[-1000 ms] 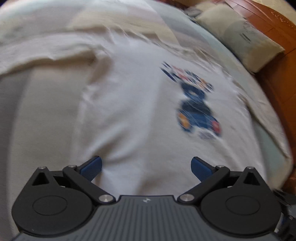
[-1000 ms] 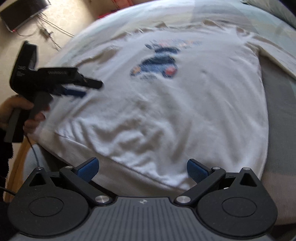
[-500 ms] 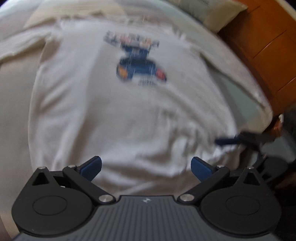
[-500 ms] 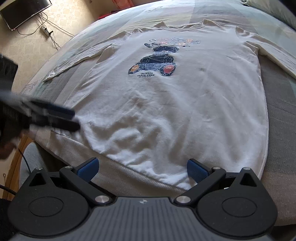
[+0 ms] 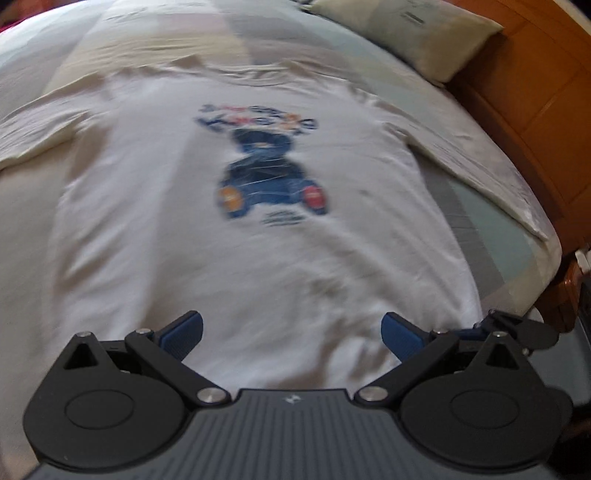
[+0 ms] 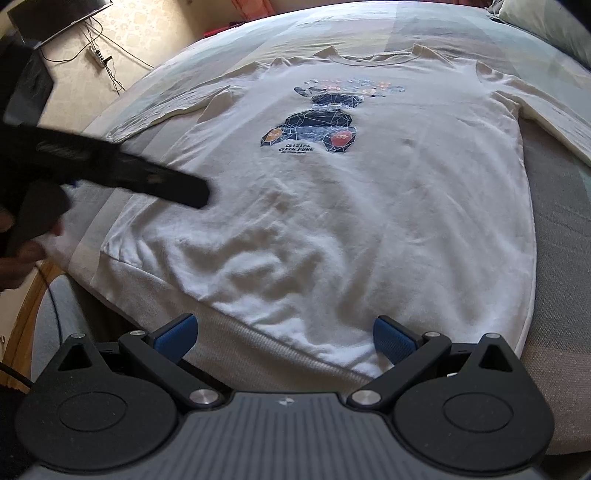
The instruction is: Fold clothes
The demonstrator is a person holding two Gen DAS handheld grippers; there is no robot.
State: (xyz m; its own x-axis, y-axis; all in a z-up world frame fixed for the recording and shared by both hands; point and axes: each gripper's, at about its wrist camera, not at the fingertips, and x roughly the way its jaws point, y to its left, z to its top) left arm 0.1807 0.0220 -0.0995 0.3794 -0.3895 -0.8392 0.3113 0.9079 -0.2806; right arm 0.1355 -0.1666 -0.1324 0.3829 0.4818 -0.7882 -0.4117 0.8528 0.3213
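A white long-sleeved sweatshirt [image 5: 229, 258] with a blue bear print [image 5: 269, 173] lies spread flat on the bed, front up, sleeves out to both sides; it also shows in the right wrist view [image 6: 369, 221]. My left gripper [image 5: 291, 334] is open and empty, just above the hem. Seen from the right wrist view, it is a dark blurred shape [image 6: 199, 192] over the shirt's lower left part. My right gripper [image 6: 282, 338] is open and empty over the ribbed hem [image 6: 280, 347]. Part of it shows at the right edge of the left wrist view [image 5: 517, 328].
The bed [image 5: 491, 236] has a striped cover. A pillow [image 5: 417, 33] lies at the far right by a wooden headboard [image 5: 535, 103]. In the right wrist view, floor with a power strip [image 6: 98, 55] and cables lies beyond the bed's left edge.
My left gripper has swung round from the shirt's side to face it from the hem. In the right wrist view it moved inward over the shirt. The right gripper stayed put.
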